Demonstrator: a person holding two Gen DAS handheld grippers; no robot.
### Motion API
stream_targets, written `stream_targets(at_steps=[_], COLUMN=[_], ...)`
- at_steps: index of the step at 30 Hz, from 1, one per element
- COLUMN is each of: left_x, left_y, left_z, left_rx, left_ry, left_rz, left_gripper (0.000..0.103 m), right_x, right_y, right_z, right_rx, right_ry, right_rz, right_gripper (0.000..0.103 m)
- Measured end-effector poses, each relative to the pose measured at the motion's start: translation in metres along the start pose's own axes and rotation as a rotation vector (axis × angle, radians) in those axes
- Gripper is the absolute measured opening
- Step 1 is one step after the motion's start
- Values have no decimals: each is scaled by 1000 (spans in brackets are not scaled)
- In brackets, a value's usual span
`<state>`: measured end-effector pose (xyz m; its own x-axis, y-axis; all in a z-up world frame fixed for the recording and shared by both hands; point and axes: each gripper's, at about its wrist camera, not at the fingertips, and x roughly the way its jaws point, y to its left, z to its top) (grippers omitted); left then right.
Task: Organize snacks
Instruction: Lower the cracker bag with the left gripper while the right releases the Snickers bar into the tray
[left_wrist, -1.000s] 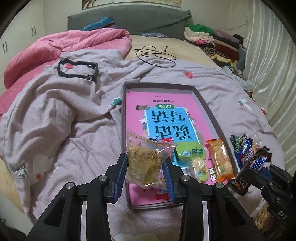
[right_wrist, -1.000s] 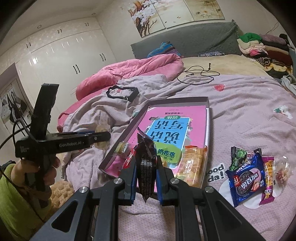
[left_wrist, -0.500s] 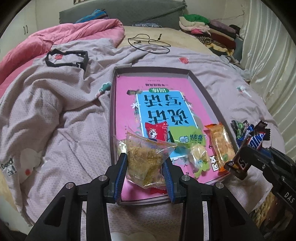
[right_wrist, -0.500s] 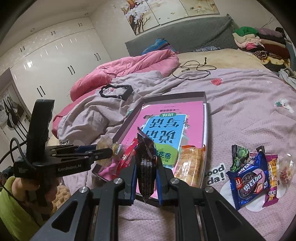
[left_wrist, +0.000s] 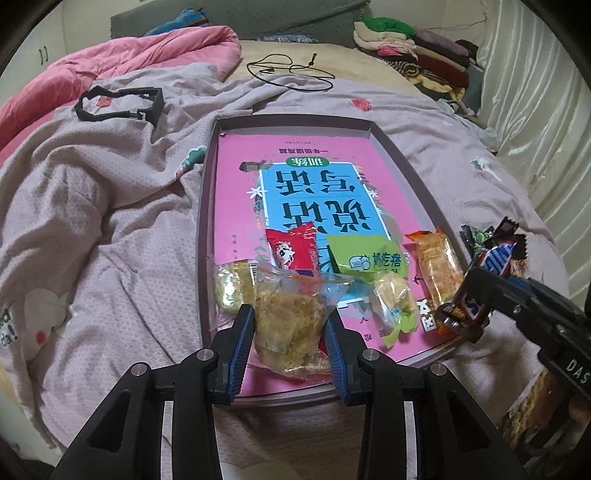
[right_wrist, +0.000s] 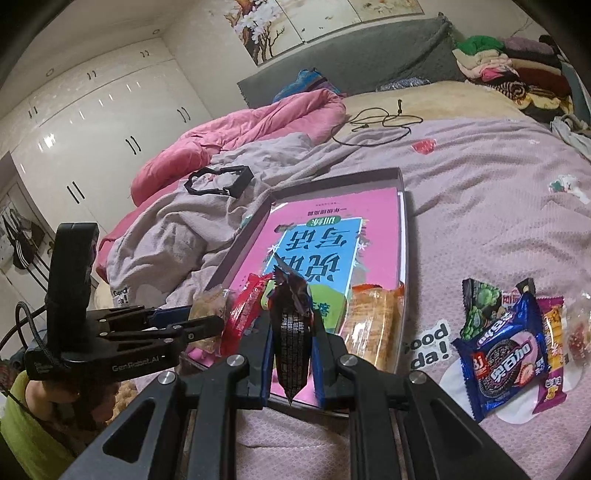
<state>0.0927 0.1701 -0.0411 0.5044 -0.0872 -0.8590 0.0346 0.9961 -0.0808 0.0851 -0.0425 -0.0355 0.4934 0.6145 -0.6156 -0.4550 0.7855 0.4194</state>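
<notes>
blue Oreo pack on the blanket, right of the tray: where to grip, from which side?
Judgement only: take the blue Oreo pack from above, across its narrow width, jaws on the two long edges near the middle. It lies flat, label up; its near end is free, while other packets crowd its far and right sides.

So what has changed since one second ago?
Both grippers came down closer over the tray. The left gripper still holds the clear bag; the right gripper still holds the dark bar. Nothing was let go; other snacks did not move.
</notes>
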Motion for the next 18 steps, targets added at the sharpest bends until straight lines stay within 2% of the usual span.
stream_targets(at_steps=[18], left_x=[4], left_y=[-7], left_z=[0], left_rx=[6], left_ry=[2], left_rz=[-19], left_gripper=[39], right_x=[18], right_y=[-9], right_z=[-11], right_rx=[65], right_ry=[66], right_rz=[46], right_gripper=[18])
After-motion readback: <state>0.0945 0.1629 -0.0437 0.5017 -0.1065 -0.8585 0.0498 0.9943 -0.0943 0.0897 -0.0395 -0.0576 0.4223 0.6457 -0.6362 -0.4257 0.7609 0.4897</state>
